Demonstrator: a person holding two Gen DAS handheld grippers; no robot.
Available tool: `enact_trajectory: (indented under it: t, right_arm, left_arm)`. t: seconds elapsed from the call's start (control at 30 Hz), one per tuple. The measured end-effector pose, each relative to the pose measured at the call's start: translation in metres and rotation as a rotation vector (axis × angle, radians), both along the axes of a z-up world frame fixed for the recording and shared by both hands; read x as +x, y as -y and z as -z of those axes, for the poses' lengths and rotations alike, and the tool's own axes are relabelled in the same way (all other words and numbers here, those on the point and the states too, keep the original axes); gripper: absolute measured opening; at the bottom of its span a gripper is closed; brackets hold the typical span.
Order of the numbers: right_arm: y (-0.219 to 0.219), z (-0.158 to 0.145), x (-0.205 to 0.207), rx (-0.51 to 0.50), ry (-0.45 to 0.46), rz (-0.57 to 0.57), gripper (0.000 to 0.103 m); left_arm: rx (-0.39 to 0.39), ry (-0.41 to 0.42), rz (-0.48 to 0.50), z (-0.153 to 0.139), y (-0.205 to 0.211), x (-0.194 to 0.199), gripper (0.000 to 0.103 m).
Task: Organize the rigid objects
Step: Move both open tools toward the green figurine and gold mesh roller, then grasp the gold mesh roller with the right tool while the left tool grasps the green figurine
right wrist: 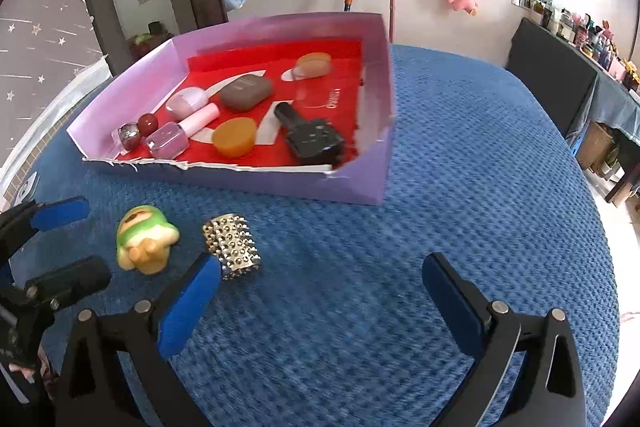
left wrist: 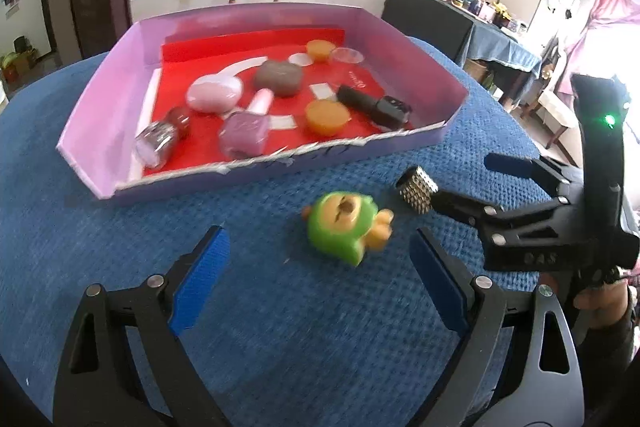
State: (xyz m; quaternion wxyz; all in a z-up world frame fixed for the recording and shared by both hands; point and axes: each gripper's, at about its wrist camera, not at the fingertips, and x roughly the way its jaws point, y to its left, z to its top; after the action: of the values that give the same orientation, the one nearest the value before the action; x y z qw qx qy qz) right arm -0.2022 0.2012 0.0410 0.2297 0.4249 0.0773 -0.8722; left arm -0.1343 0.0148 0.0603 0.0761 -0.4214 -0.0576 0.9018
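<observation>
Rigid trinkets fill a shallow purple box (left wrist: 100,115) with a red lining, set on a blue quilted worktop (left wrist: 280,307) — two nail polish bottles (left wrist: 244,131), a pink case (left wrist: 214,93), a grey case (left wrist: 279,78), orange discs (left wrist: 327,117) and a black bottle (left wrist: 374,105) lie loose inside, apparently gathered there so the small items stay in one place. The near wall of the box is torn down low, which would make it easier to pass things in from the front.

Two pieces remain outside, just in front of that low edge: a green and yellow toy figure (left wrist: 346,231), tipped on its side, and a studded silver cylinder (left wrist: 416,189) just beside it, the two near each other but not clearly touching.

The left tool (left wrist: 320,279) hangs above the cloth with its blue pads spread wide and nothing between them; the toy figure lies just ahead of the gap, slightly toward the right pad. The right tool (right wrist: 320,303) is likewise spread and empty — the cylinder (right wrist: 232,247) sits just beyond its left pad, almost against the tip, rather than in the gap. Judging by this layout, each tool is lined up for one of the two stragglers, the last items left to go into the box.
</observation>
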Motion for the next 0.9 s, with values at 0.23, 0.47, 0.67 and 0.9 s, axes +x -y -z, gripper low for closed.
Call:
enact_trajectory:
  t: [0.23, 0.47, 0.67, 0.9]
  right_arm:
    - [-0.028, 0.004, -0.003, -0.055, 0.051, 0.044, 0.103]
    - [-0.016, 0.003, 0.0, -0.087, 0.062, -0.006, 0.103]
    - [0.017, 0.005, 0.001, -0.06, 0.059, -0.084, 0.103]
    - [0.04, 0.011, -0.001, 0.014, 0.041, -0.138, 0.098]
  left_arm:
    - [-0.051, 0.044, -0.008, 0.014, -0.016, -0.026, 0.092]
    - [0.03, 0.059, -0.031, 0.026, 0.019, -0.004, 0.094]
    - [0.009, 0.033, -0.063, 0.018, 0.036, 0.016, 0.094]
    - [-0.002, 0.043, -0.075, 0.018, 0.038, 0.013, 0.092]
